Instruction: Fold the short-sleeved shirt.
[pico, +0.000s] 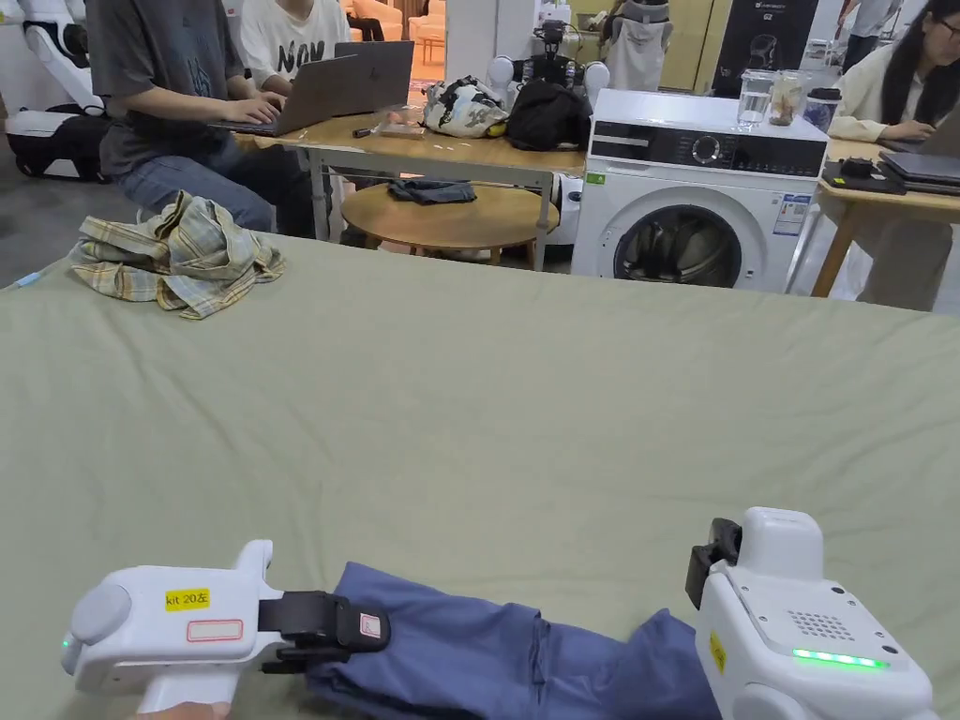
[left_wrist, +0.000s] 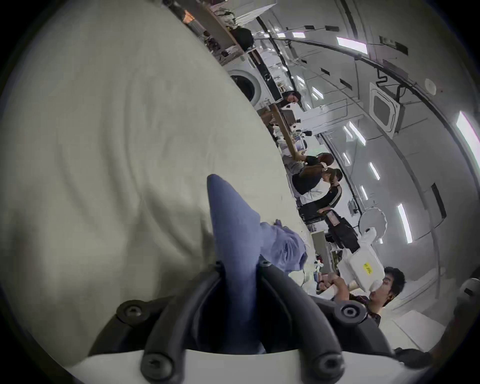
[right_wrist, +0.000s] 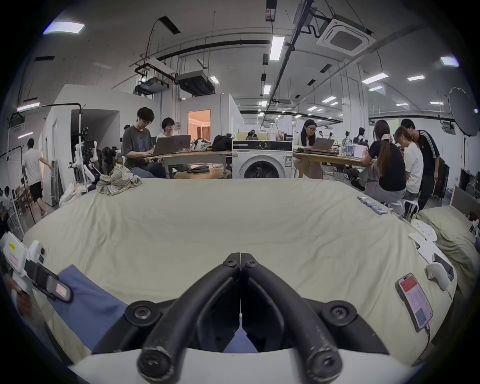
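Our left gripper (left_wrist: 240, 270) pinches the crumpled blue cotton shirt (pico: 487, 656), lying along the bed's (pico: 487, 412) near edge toward our right gripper (right_wrist: 241, 262), pressed together.

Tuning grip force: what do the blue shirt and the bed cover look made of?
Blue shirt: thin woven cloth, matte, probably cotton; fine weave shows between the left gripper's jaws, and it drapes softly. Bed cover: matte pale green woven sheet, likely cotton, with shallow soft wrinkles.
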